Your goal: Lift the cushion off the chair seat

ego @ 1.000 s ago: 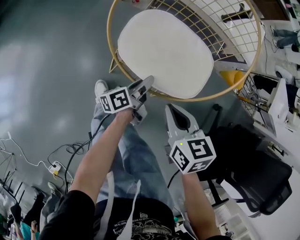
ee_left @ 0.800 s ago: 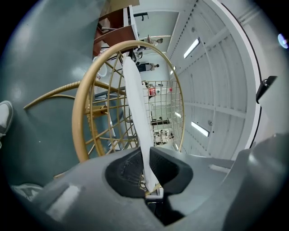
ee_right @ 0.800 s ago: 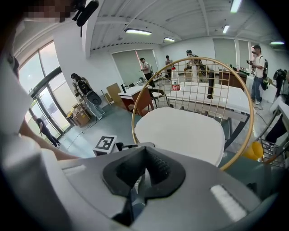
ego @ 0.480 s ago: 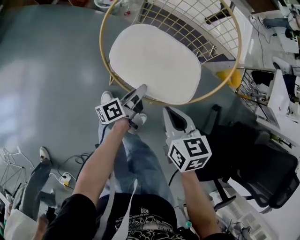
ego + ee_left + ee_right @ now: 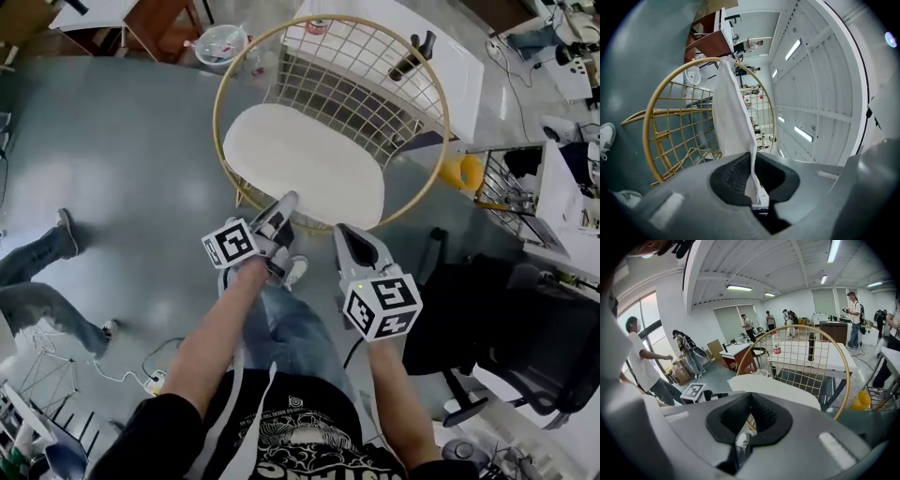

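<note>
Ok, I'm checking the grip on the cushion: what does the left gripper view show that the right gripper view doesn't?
Only the left gripper view: the left gripper, its jaws just having been closing, pinches the edge of the white oval fabric cushion between them.
Only the right gripper view: the right gripper has its jaws together on nothing, short of the cushion, and people stand around the room.
Both: the cushion and the round gold wire chair.

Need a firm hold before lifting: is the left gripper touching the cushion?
Touching. The left gripper view shows the jaws of the left gripper, which have just been closing, pinching the white edge of the cushion between them.
</note>
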Tool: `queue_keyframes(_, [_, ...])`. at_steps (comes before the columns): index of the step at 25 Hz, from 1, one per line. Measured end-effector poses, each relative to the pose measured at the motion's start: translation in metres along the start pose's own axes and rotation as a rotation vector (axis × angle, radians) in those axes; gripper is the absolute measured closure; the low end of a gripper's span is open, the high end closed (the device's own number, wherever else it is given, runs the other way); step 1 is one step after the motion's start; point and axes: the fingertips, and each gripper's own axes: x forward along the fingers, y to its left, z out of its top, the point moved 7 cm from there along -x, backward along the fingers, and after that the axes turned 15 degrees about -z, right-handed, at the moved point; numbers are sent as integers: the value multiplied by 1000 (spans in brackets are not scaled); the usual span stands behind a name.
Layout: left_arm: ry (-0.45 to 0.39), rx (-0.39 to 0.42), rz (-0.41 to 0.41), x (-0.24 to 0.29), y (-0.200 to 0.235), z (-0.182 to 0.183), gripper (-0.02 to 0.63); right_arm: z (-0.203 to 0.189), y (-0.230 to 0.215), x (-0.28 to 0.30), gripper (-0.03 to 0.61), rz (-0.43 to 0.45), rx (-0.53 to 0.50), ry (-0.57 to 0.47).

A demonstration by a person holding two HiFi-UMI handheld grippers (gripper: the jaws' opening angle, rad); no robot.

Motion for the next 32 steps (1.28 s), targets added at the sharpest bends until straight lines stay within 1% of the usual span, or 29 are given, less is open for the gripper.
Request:
queue_keyframes(5, [-5,5,-67,20,-34,17,586,22,-5,-9,581,-20,38,-38])
queue_keyframes(9, [9,33,-67,25,-58,29,587,36,-5,-16,581,-28,68,-68])
queue_keyframes(12, [-3,35,-59,25,-75,34,586,46,-5,-24,581,-20,98,-85])
queue_keyframes(15, [-23,20,-96,31,-100,40,586,61,-3,-32,581,-12,120,-119])
queue_keyframes(18, [13,76,-72,33,-119,47,586,75,-1,-41,581,-13,142,-158])
queue_keyframes(21, [22,108,-97,35,-150,55,586,88,8,-50,581,1,135,-193])
queue_keyframes(22, [13,105,-115,36,-162,58,586,93,11,-52,581,7,128,-205])
queue_keyframes(25, [-30,28,-189,44,-196,59,586,107,16,-59,581,6,119,-245])
queue_keyframes(26, [-28,31,-200,47,-203,61,586,111,16,-61,581,0,120,-262])
queue_keyframes(32, [7,136,-232,55,-237,82,586,139,24,-72,581,-34,122,-337])
